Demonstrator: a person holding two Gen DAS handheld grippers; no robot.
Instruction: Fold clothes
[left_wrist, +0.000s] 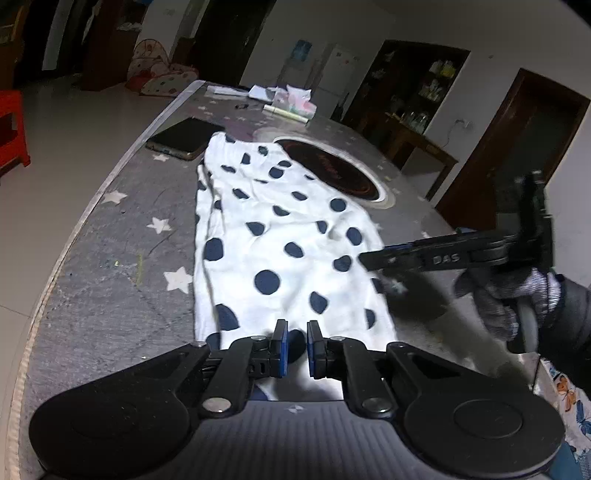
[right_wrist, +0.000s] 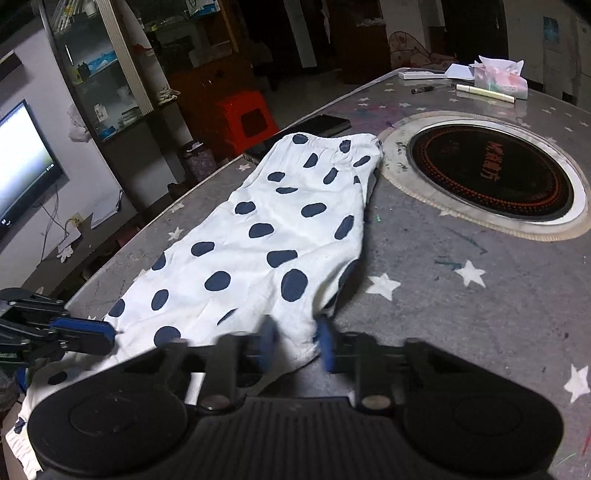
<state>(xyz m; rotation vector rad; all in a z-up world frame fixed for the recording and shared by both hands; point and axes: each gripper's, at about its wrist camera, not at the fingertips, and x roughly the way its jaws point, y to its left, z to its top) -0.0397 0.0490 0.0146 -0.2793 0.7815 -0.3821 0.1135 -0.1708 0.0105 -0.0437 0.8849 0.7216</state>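
White shorts with navy polka dots (left_wrist: 273, 236) lie lengthwise on the grey star-print table, waistband at the far end; they also show in the right wrist view (right_wrist: 258, 240). My left gripper (left_wrist: 297, 341) sits at the near hem, its blue pads a small gap apart with cloth between them. It also shows at the left edge of the right wrist view (right_wrist: 88, 334). My right gripper (right_wrist: 295, 347) is open, its blurred fingers astride the near right corner of the cloth. It also shows in the left wrist view (left_wrist: 373, 262), at the cloth's right edge.
A round induction hob (right_wrist: 487, 173) is set into the table (right_wrist: 461, 314) right of the shorts. A dark tablet (left_wrist: 184, 138) lies beyond the waistband. A tissue pack (right_wrist: 498, 79), pens and papers sit at the far end. A red stool (right_wrist: 247, 122) stands on the floor.
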